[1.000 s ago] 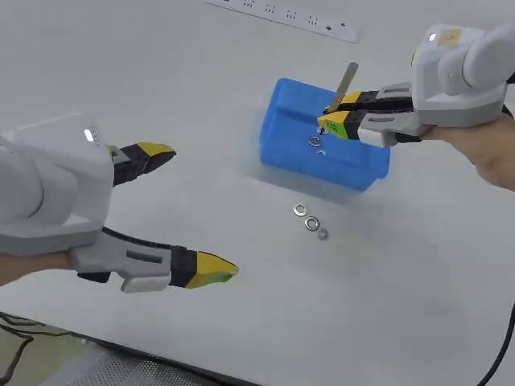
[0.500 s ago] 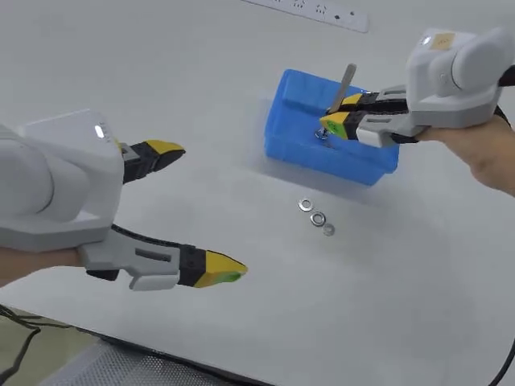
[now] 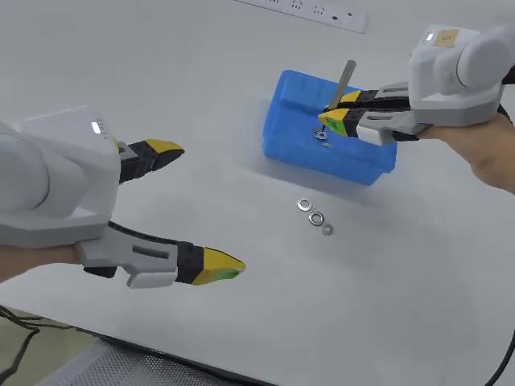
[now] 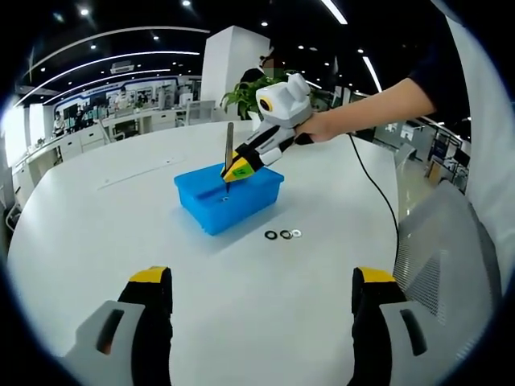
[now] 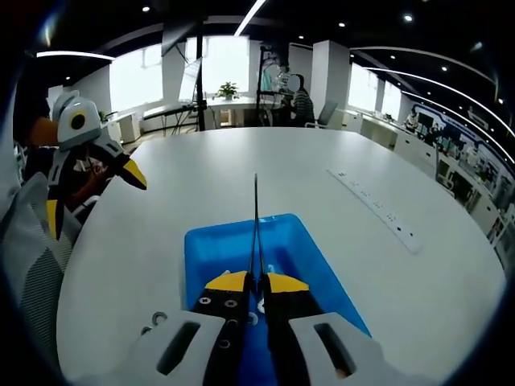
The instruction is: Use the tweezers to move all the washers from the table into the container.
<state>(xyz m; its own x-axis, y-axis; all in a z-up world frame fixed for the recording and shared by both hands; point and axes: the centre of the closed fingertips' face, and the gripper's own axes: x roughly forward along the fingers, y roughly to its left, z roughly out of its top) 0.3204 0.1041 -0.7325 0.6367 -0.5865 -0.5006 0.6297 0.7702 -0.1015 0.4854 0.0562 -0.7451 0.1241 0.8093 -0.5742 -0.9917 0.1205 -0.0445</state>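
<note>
Head view: my right gripper [image 3: 331,122] is clenched on the tweezers [image 3: 348,77], its jaws pressed together above the blue container [image 3: 294,157]. A washer [image 3: 322,135] sits at the tweezers' lower tip, directly beneath the jaws and over the container's inside. I cannot tell whether it is pinched or already lying inside. Since a second ago this gripper has kept its place over the container with only a slight shift. I judge the drop to be in hand, not finished. Three more washers [image 3: 315,218] lie in a short row on the table [image 3: 201,64], just beside the container on its near side. My left gripper [image 3: 201,209] hovers released and holds nothing, well apart from the work.

Left gripper view: my jaws stand wide apart. Ahead of them lie the three washers [image 4: 283,234], and beyond those is the container [image 4: 229,211] with the right gripper [image 4: 233,170] over it.

Right gripper view: the tweezers [image 5: 256,217] run up between my closed jaws, and the container [image 5: 209,249] lies just below and ahead. These three loose pieces, as I judge it, mean several trips remain.
</note>
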